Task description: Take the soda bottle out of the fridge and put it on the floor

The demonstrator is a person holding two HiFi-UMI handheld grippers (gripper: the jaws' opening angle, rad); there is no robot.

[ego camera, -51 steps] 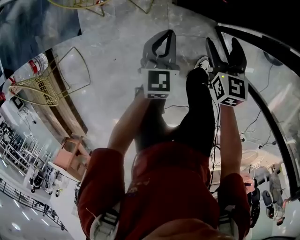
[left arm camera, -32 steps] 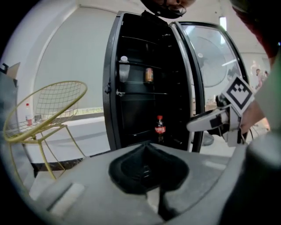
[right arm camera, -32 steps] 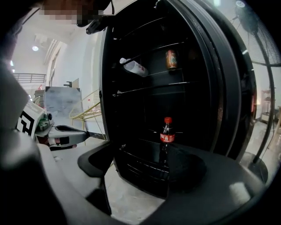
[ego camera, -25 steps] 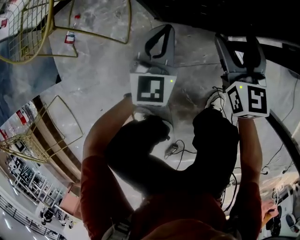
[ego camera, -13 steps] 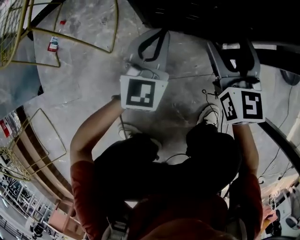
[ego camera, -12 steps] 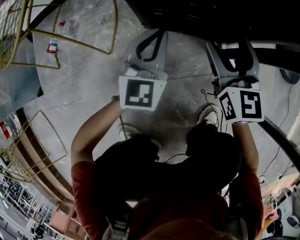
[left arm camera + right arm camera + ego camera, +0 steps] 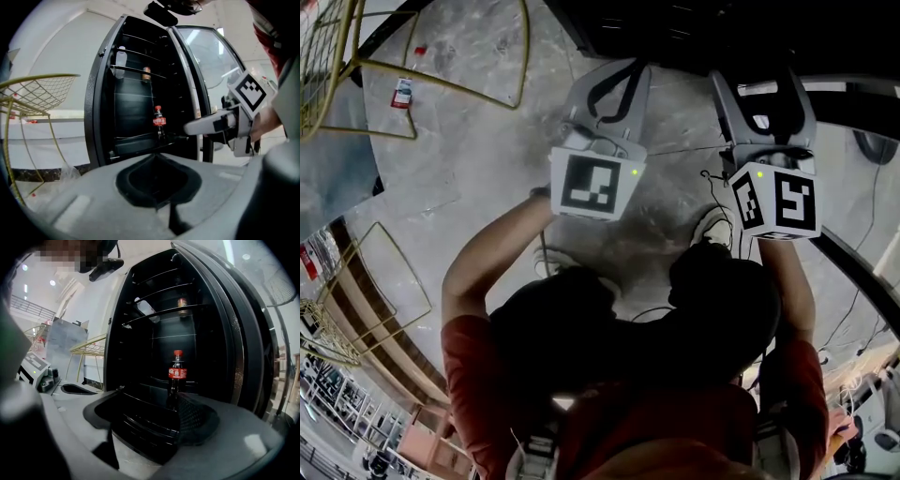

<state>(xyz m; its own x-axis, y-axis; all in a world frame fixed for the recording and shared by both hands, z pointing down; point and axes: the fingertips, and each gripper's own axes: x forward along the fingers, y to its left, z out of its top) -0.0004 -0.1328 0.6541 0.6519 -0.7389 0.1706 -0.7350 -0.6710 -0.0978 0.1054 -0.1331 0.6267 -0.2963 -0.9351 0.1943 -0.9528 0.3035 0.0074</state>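
Bottle (image 7: 177,373) is standing just ahead of the right gripper (image 7: 152,396), whose jaws are gaping wide and empty; left gripper (image 7: 157,155) is hanging closed.

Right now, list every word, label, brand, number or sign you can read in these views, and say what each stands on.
No text reads clearly enough to quote.
Bottle: red label with white script, too blurred to read.
Small container higher in the fridge: label too small.
Left cube, right cube: black-and-white square patterns, no letters.
Red-and-white object on the floor: too small.
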